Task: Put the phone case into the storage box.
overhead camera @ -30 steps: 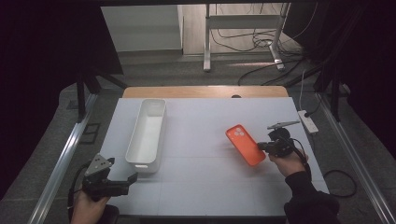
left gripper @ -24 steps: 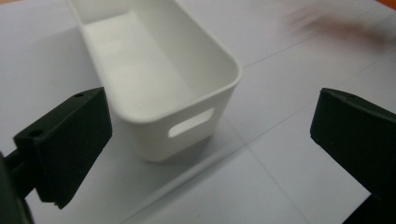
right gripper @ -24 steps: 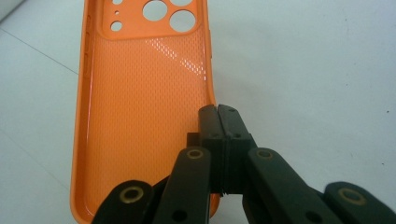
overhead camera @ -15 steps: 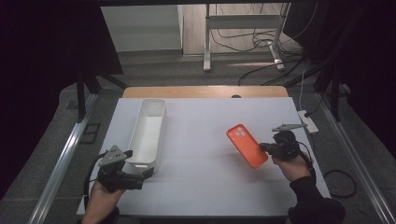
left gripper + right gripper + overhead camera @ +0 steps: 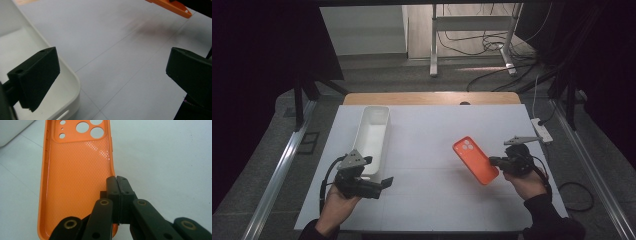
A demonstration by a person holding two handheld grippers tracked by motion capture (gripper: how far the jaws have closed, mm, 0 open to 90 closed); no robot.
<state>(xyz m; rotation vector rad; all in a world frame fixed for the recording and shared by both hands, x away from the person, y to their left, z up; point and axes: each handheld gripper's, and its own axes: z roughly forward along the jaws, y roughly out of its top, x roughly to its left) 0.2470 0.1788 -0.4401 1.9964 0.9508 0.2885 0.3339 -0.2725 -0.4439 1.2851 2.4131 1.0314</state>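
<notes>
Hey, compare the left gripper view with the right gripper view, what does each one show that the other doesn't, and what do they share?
Left gripper view alone: the left gripper with its jaws wide open, one over the near corner of the white tray, and the case seen edge-on, held above its shadow.

Right gripper view alone: the right gripper with its jaws shut on the case's side wall, plus the case's dotted inner face and camera holes.

Both: the orange phone case and the white table.

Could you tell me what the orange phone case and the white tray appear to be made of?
The orange phone case looks like soft silicone or rubbery plastic: its inside is finely dimpled with a slight sheen. The white tray looks like smooth moulded plastic, matte to satin, with rounded corners.
</notes>
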